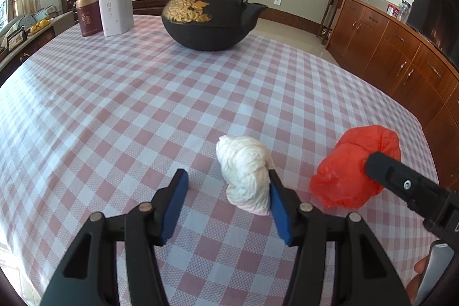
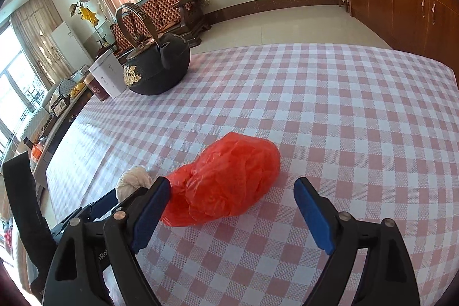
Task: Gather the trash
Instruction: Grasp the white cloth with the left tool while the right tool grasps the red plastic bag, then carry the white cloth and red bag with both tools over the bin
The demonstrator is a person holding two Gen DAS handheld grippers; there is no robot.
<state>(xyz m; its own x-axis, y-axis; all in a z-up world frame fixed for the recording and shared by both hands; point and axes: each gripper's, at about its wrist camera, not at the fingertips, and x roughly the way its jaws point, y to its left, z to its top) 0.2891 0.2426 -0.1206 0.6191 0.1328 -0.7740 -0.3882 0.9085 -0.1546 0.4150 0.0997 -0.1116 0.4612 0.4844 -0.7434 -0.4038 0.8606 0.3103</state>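
Your left tool (image 1: 228, 185) stands with its jaws apart, and the white paper wad (image 1: 246, 172) lies between them, resting against the right-hand blue pad (image 1: 276, 208); the other pad is clear of it, so nothing is clamped. Your right tool (image 2: 232, 201) is spread wide around the near end of the orange plastic bag (image 2: 229, 179), its left pad just beside the crumpled plastic and its right pad well apart from it.

Both tools point down over the surface (image 1: 114, 105), which is covered by a pink-and-white checked cloth. At the far side sits a black iron kettle (image 1: 210, 19) with gold leaf work and a tall hoop handle. Left of it stand a white tin (image 1: 116, 6) and, touching or just beside that, a smaller maroon tin (image 1: 87, 15).

In your left wrist view the orange bag lies to the right of the paper wad, near the surface's right edge, with the right tool's black finger (image 1: 401, 177) against it. The two pieces of trash lie near each other at the near side, well apart from the kettle.
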